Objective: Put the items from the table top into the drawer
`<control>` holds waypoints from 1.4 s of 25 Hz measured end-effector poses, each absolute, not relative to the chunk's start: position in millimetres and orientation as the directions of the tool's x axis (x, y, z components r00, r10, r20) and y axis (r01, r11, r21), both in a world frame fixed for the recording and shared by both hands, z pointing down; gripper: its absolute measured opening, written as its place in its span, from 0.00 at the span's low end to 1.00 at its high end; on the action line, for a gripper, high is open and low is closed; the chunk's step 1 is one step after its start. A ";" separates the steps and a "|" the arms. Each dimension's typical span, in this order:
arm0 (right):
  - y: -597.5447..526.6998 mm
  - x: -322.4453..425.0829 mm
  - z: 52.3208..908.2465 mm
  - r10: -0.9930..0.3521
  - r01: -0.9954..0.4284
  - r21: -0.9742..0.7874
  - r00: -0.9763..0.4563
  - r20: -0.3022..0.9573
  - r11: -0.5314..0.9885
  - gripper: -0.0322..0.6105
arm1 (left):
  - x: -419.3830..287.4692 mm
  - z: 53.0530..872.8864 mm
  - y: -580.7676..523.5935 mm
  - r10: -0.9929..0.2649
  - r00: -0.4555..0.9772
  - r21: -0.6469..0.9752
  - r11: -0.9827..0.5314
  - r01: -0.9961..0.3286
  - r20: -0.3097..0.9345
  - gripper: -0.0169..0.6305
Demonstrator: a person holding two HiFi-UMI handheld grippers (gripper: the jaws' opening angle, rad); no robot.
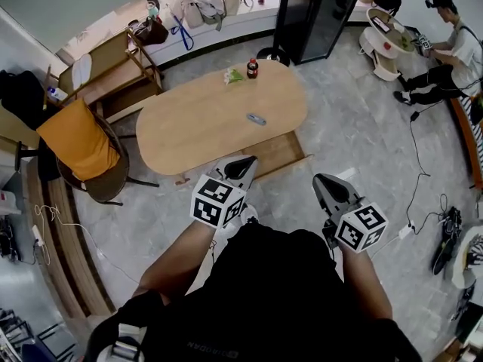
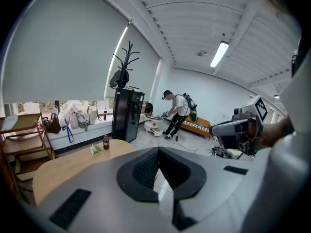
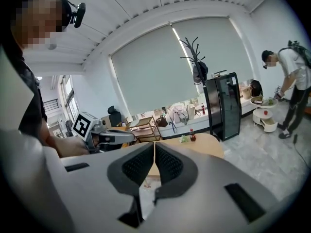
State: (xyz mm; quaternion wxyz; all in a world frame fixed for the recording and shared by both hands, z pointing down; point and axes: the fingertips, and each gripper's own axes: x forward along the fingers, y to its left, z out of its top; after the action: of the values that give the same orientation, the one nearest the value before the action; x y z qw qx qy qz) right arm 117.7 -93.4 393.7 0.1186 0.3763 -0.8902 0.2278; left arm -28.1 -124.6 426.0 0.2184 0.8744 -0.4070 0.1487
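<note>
Your left claw [image 1: 241, 166] and right claw [image 1: 325, 181] are both shut and empty, so open one wide as you reach over the open drawer [image 1: 279, 151] for the small gray thing [image 1: 256, 119] on the table [image 1: 189, 127], with the bottle [image 1: 252, 68] farther back.

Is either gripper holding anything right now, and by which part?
Nothing is held: the left gripper and the right gripper are both shut and empty.

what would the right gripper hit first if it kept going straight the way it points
Probably the wooden table, near its edge by the open drawer; the right gripper is some way short, so depth is unclear.
</note>
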 end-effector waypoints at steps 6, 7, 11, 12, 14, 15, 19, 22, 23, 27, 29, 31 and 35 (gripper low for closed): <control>-130.7 85.7 413.9 -0.539 -0.698 -0.300 -0.702 0.466 0.650 0.06 | -63.0 440.9 -133.8 -0.666 0.584 0.270 -0.522 -0.809 0.464 0.03; -137.2 80.5 417.8 -0.525 -0.692 -0.294 -0.703 0.479 0.659 0.06 | -68.3 444.6 -135.4 -0.671 0.572 0.269 -0.509 -0.818 0.472 0.03; -161.4 60.9 426.7 -0.472 -0.651 -0.287 -0.729 0.497 0.703 0.06 | -79.9 448.4 -142.9 -0.695 0.540 0.286 -0.459 -0.841 0.474 0.03; -168.5 55.9 428.0 -0.458 -0.638 -0.288 -0.737 0.497 0.715 0.06 | -81.7 447.9 -145.7 -0.701 0.533 0.284 -0.451 -0.846 0.474 0.03; -183.6 47.3 430.9 -0.429 -0.610 -0.292 -0.755 0.495 0.737 0.06 | -85.6 448.3 -153.2 -0.711 0.514 0.274 -0.435 -0.858 0.481 0.03; -191.2 44.2 433.3 -0.414 -0.596 -0.292 -0.763 0.496 0.748 0.06 | -88.1 449.2 -157.8 -0.718 0.499 0.267 -0.422 -0.866 0.486 0.03; -224.1 35.3 448.5 -0.350 -0.532 -0.267 -0.784 0.512 0.803 0.06 | -103.1 457.1 -180.5 -0.754 0.411 0.246 -0.329 -0.912 0.513 0.03; -250.2 29.4 465.7 -0.299 -0.477 -0.226 -0.787 0.539 0.849 0.06 | -108.8 466.8 -198.2 -0.759 0.356 0.237 -0.267 -0.934 0.545 0.03; -259.9 28.4 473.7 -0.278 -0.458 -0.218 -0.786 0.552 0.862 0.06 | -108.5 471.1 -205.0 -0.758 0.343 0.238 -0.250 -0.938 0.555 0.03; -300.4 27.8 522.4 -0.177 -0.415 -0.285 -0.781 0.599 0.864 0.06 | -111.5 498.7 -234.7 -0.744 0.278 0.247 -0.156 -0.957 0.608 0.03; -319.9 30.3 555.3 -0.132 -0.419 -0.339 -0.770 0.624 0.843 0.06 | -114.6 516.9 -246.2 -0.731 0.235 0.260 -0.082 -0.962 0.641 0.03; -336.6 35.0 592.1 -0.092 -0.415 -0.354 -0.748 0.658 0.838 0.06 | -111.9 535.9 -255.2 -0.709 0.202 0.269 -0.018 -0.963 0.675 0.03; -362.3 41.3 666.9 -0.021 -0.369 -0.331 -0.694 0.720 0.868 0.06 | -100.0 566.8 -268.3 -0.666 0.140 0.241 0.062 -0.969 0.733 0.03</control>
State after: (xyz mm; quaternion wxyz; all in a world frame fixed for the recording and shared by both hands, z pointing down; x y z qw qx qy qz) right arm 41.3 -362.3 666.9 0.3757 0.1096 -0.8905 0.2319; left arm -100.0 -268.3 566.8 0.3760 0.6547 -0.6240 0.2014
